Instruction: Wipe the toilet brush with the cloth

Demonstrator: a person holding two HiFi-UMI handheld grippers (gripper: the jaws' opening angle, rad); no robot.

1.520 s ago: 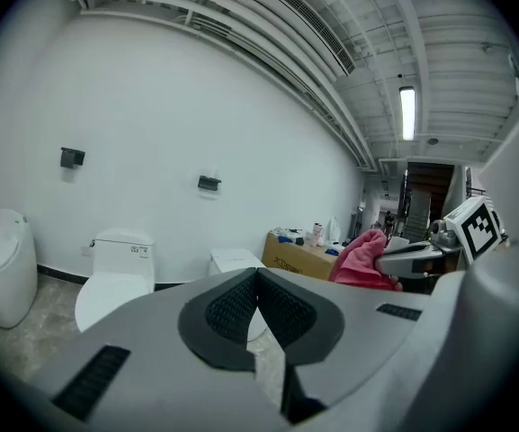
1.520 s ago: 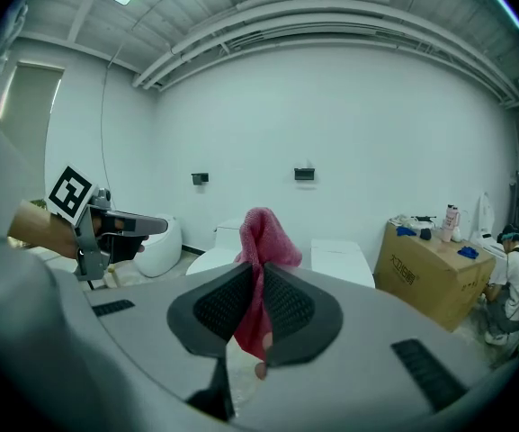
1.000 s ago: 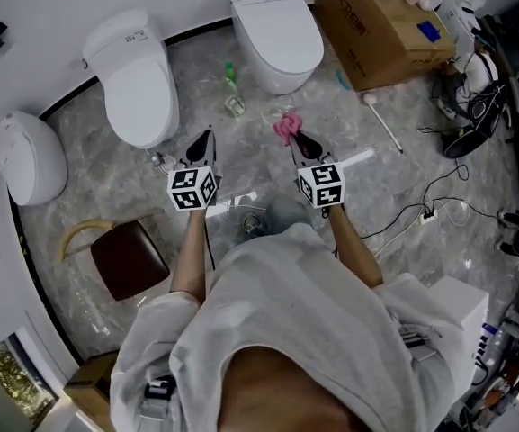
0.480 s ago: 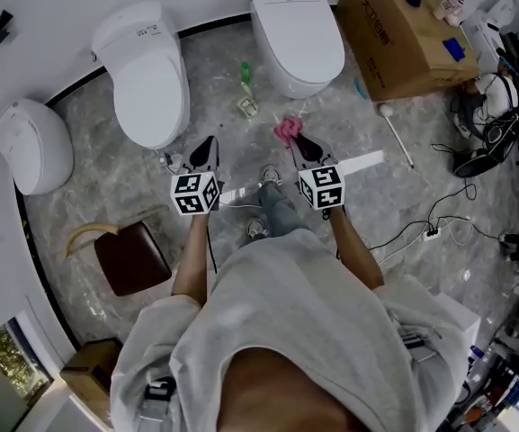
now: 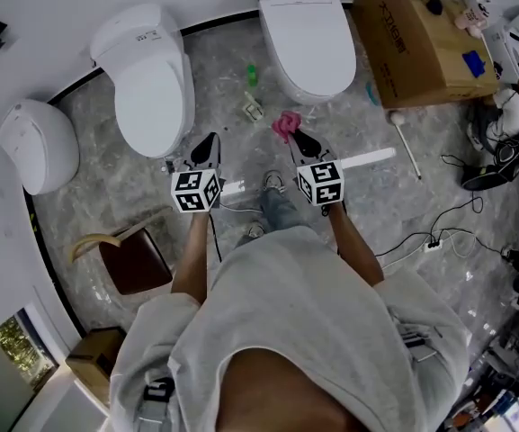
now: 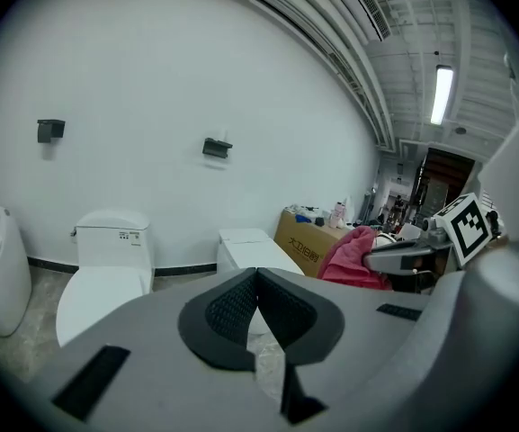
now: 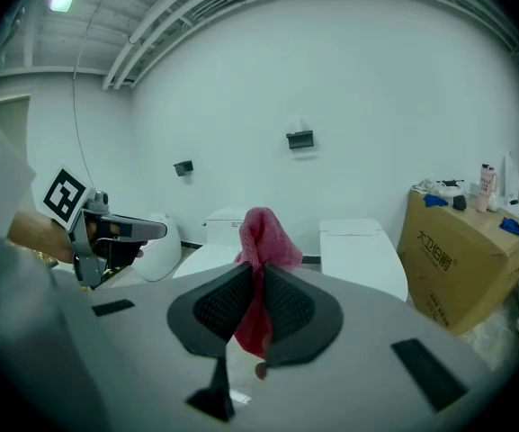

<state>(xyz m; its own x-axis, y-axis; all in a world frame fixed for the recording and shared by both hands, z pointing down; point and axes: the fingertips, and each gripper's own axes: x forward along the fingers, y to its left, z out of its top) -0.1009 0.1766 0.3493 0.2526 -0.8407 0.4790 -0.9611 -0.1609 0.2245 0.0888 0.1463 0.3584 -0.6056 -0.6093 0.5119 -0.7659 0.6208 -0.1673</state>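
Observation:
A pink cloth (image 5: 285,125) hangs bunched from my right gripper (image 5: 295,135), which is shut on it; in the right gripper view the cloth (image 7: 261,241) sticks up and dangles between the closed pads. My left gripper (image 5: 209,139) is held level beside it, shut with nothing in it (image 6: 257,275). The toilet brush (image 5: 407,144), white with a round head, lies on the marble floor to the right of both grippers, near the cardboard box and well apart from them. From the left gripper view, the cloth (image 6: 353,257) and the right gripper show at the right.
Two white toilets (image 5: 152,79) (image 5: 305,36) stand ahead against the wall, a third white fixture (image 5: 36,148) at far left. A cardboard box (image 5: 425,48) is at upper right, a brown stool (image 5: 133,260) lower left. A green bottle (image 5: 252,75) lies between the toilets; cables (image 5: 448,214) trail right.
The person has stepped forward and a foot now shows below the grippers; toilets, box and brush have shifted right in view. Both grippers keep their pose, the cloth still held.

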